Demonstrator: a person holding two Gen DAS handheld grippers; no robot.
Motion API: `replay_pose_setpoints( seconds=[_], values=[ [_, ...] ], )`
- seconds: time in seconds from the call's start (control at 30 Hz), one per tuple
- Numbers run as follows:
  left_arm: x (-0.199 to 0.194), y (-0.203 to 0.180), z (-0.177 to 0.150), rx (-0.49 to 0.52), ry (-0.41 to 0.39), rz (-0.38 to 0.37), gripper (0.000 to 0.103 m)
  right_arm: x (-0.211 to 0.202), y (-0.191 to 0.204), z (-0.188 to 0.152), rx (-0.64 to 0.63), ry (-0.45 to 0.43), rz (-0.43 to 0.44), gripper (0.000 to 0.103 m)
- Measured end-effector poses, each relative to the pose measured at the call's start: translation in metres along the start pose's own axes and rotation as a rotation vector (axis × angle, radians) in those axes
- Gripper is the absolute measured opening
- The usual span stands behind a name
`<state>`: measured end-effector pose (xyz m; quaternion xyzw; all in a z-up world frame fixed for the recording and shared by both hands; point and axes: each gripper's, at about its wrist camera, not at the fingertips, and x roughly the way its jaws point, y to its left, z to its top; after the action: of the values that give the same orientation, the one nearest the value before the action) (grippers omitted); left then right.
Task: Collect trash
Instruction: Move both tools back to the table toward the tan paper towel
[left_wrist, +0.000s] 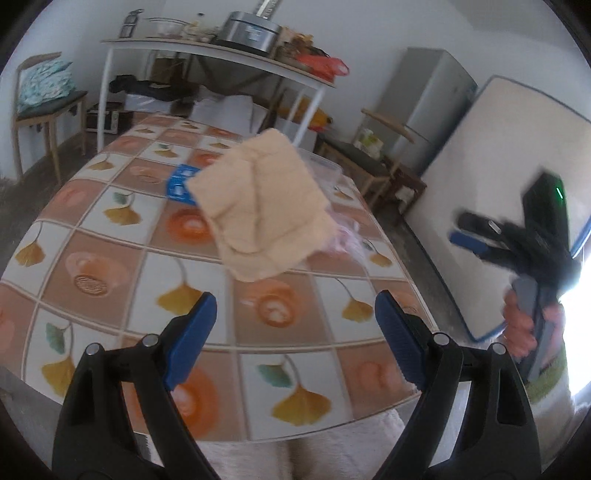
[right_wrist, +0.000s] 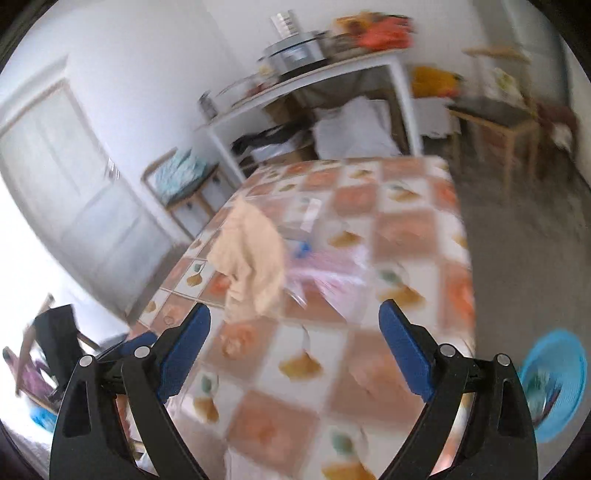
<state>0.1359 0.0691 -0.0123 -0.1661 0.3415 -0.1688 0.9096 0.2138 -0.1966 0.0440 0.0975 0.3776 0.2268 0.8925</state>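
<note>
A crumpled peach-coloured sheet (left_wrist: 258, 206) hangs over the middle of the tiled-pattern table (left_wrist: 110, 266); I cannot tell whether it touches the top. Behind it lie a blue packet (left_wrist: 179, 186), a pink plastic bag (left_wrist: 349, 236) and a clear plastic tub (left_wrist: 323, 166). My left gripper (left_wrist: 295, 299) is open over the near table edge, short of the sheet, with nothing between its fingers. My right gripper (right_wrist: 294, 308) is also open and empty, above the table and short of the peach sheet (right_wrist: 251, 266) and pink bag (right_wrist: 325, 273). It shows blurred at the right (left_wrist: 461, 229), held by a hand (left_wrist: 521, 325).
A blue basket (right_wrist: 554, 384) with items inside stands on the floor right of the table. Beyond the table are a white side table (left_wrist: 221, 55) loaded with kitchenware, wooden chairs (left_wrist: 44, 107), a fridge (left_wrist: 428, 107) and a mattress (left_wrist: 491, 192) leaning on the wall.
</note>
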Motion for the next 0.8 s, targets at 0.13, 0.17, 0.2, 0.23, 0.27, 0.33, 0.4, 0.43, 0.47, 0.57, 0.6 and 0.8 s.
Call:
replay_pose_setpoints(
  seconds=[0.13, 0.17, 0.2, 0.23, 0.27, 0.33, 0.4, 0.43, 0.47, 0.57, 0.6, 0.8],
  values=[
    [0.0, 0.01, -0.002, -0.017, -0.007, -0.024, 0.083, 0.062, 0.05, 0.049, -0.158, 0.048, -0.023, 0.089],
    [-0.001, 0.013, -0.003, -0.015, -0.012, -0.03, 0.083, 0.075, 0.059, 0.06, -0.189, 0.055, -0.033, 0.087],
    [-0.003, 0.016, -0.004, -0.015, -0.014, -0.033, 0.083, 0.09, 0.066, 0.071, -0.221, 0.063, -0.045, 0.087],
    [-0.006, 0.018, -0.006, -0.018, -0.016, -0.039, 0.083, 0.107, 0.072, 0.08, -0.253, 0.084, -0.052, 0.087],
    [-0.005, 0.021, -0.007, -0.022, -0.017, -0.043, 0.083, 0.122, 0.076, 0.086, -0.269, 0.1, -0.058, 0.086],
    [-0.006, 0.027, -0.01, -0.041, -0.016, -0.063, 0.083, 0.151, 0.079, 0.098, -0.301, 0.135, -0.101, 0.083],
    [-0.007, 0.033, -0.012, -0.052, -0.018, -0.079, 0.083, 0.172, 0.078, 0.104, -0.309, 0.174, -0.125, 0.079],
    [-0.007, 0.036, -0.013, -0.059, -0.018, -0.089, 0.083, 0.179, 0.077, 0.105, -0.306, 0.189, -0.13, 0.074],
    [-0.008, 0.039, -0.014, -0.068, -0.017, -0.098, 0.083, 0.183, 0.078, 0.106, -0.315, 0.182, -0.141, 0.073],
    [-0.009, 0.045, -0.017, -0.08, -0.019, -0.107, 0.083, 0.182, 0.083, 0.103, -0.328, 0.197, -0.14, 0.057],
    [-0.009, 0.048, -0.018, -0.086, -0.018, -0.11, 0.083, 0.185, 0.086, 0.102, -0.331, 0.199, -0.142, 0.056],
    [-0.017, 0.051, -0.02, -0.102, -0.034, -0.123, 0.083, 0.195, 0.093, 0.086, -0.362, 0.247, -0.204, 0.024]
  ],
)
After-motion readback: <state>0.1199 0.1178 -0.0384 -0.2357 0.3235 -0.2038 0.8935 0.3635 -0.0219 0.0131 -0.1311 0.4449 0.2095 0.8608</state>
